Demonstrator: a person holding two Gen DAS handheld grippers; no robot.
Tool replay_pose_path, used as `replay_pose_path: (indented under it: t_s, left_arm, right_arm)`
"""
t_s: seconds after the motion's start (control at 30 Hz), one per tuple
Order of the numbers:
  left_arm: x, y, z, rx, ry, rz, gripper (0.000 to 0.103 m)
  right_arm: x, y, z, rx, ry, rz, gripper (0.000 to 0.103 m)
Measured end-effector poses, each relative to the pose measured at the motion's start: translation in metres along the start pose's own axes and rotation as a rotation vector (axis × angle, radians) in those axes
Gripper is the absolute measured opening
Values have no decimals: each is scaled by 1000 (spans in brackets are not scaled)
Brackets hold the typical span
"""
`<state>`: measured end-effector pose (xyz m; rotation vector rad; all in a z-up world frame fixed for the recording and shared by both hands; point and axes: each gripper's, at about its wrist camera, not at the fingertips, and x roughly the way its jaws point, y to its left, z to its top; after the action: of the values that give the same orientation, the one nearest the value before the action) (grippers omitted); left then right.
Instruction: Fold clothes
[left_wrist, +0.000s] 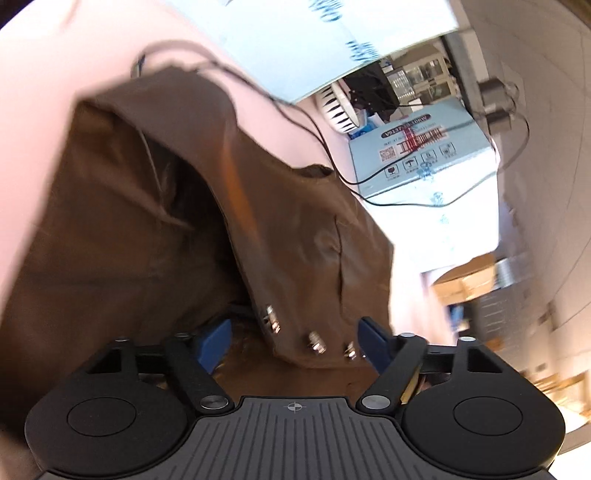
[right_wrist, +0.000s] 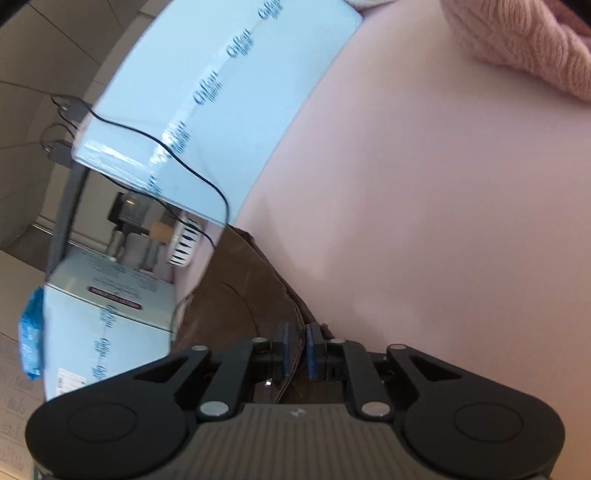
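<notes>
Left wrist view, bottom of the frame: the left gripper (left_wrist: 293, 345) stands wide, its blue pads (left_wrist: 214, 347) well apart. A snap-studded edge of the brown garment (left_wrist: 147, 221) droops between them, and neither pad visibly presses on it. The rest of the garment lies rumpled up the middle and left of the frame on the pink surface (left_wrist: 33, 110). Beyond it a black cable (left_wrist: 314, 129) crosses the surface toward a light blue box (left_wrist: 417, 155) at upper right; what that box holds cannot be seen.

Right wrist view: the right gripper (right_wrist: 297, 350) is at bottom centre, jaws narrow, with a stitched seam of the brown garment (right_wrist: 240, 295) running up between the blue pads (right_wrist: 314, 350); a small gap shows, so a firm pinch cannot be told. The garment stretches up and left from there. The pink surface (right_wrist: 424, 203) fills the right side, with a pink knit item (right_wrist: 524, 48) at upper right. A closed light blue box (right_wrist: 207, 92) arcs across upper left.
</notes>
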<state>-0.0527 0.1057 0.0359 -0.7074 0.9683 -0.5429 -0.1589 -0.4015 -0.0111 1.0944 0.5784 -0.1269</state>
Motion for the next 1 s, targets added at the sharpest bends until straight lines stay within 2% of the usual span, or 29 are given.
replay_pose_path:
  t_s: [0.03,0.07,0.17,0.23,0.3,0.43,0.57,0.63,0.7,0.87,0.93,1.0]
  left_arm:
    - [-15,-4,-5,39,-21,15,81]
    - [-30,-7,-10,68,-37,25,83]
    - [-71,-7,-24,107,-82,54,87]
    - [-99,2,-40,77,-112,62,88]
    - [-114,13,-56,21,-112,59,88]
    - [-125,35,-90,-60,-81,99,88]
    - [-126,46,-115,-109,-63,87,88]
    - [-122,47,-123,-107,-45,83,88]
    - [-116,46,-125,-98,-38,115,88]
    - [-111,49,-124,-77,-84,133,87]
    - [-109,51,-122,-69,-100,130,87]
    - [-108,53,-121,-82,-118,124,87]
  right_arm:
    - [-6,0,2,-5,0,16,51]
    - [-15,0,6,-22,4,37,59]
    - [-34,4,11,-137,61,83,66]
    - [-45,8,12,-232,114,112,69]
    - [-58,14,5,-375,222,159,72]
    - [-79,19,-15,-516,435,176,74]
    - [-113,-3,-26,-408,523,228,74]
    - [-126,-7,-28,-403,520,218,74]
    - [-137,-15,-34,-375,507,196,75]
    - [-141,-42,-47,-286,542,166,73]
    - [-140,-49,-49,-250,520,156,73]
    - [-137,-57,-49,-216,447,95,72]
